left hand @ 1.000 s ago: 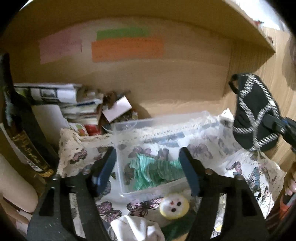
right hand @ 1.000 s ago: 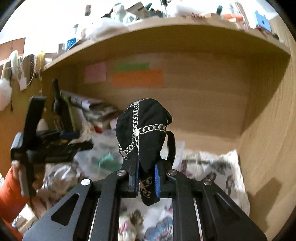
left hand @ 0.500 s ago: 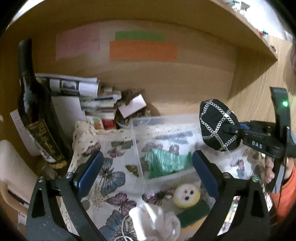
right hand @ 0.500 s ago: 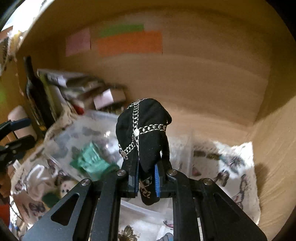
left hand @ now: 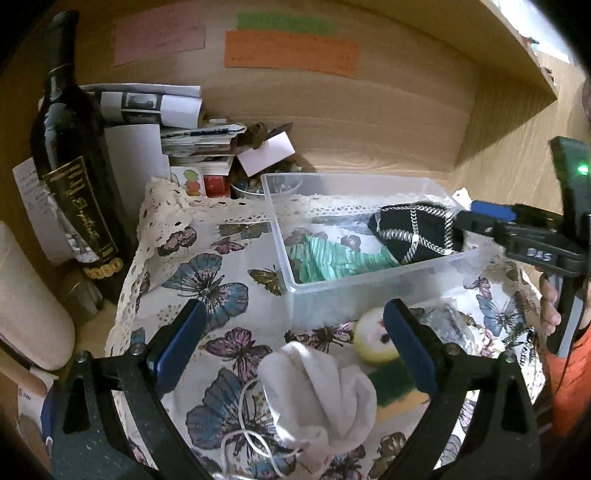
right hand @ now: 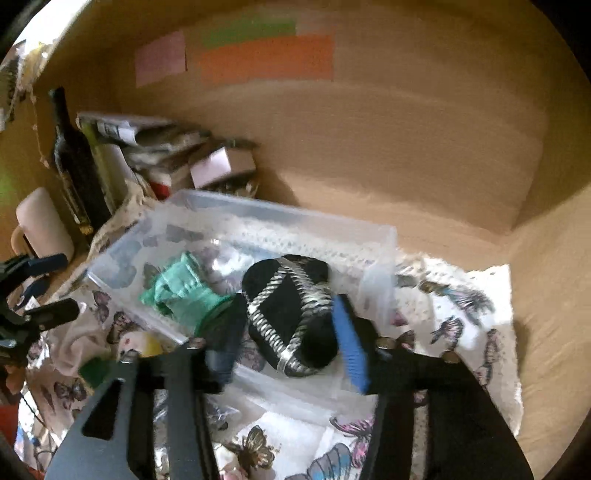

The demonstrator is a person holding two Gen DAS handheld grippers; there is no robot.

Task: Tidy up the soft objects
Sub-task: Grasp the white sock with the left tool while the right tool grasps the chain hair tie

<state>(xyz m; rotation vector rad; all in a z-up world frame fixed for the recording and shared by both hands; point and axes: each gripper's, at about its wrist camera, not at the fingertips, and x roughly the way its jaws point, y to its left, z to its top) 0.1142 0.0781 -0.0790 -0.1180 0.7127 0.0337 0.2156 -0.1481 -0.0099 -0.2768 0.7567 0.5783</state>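
Wooden alcove w/ light-wood back wall; overhead shelf runs across top, side panel at right. Three paper strips stuck on back wall: pink, green, orange. Bench covered by butterfly-print cloth w/ lace edging. Back-left corner: dark wine bottle upright, stack of papers & booklets beside it, pale cylinder at far left. Warm, dimmish light; right-wrist view blurred.
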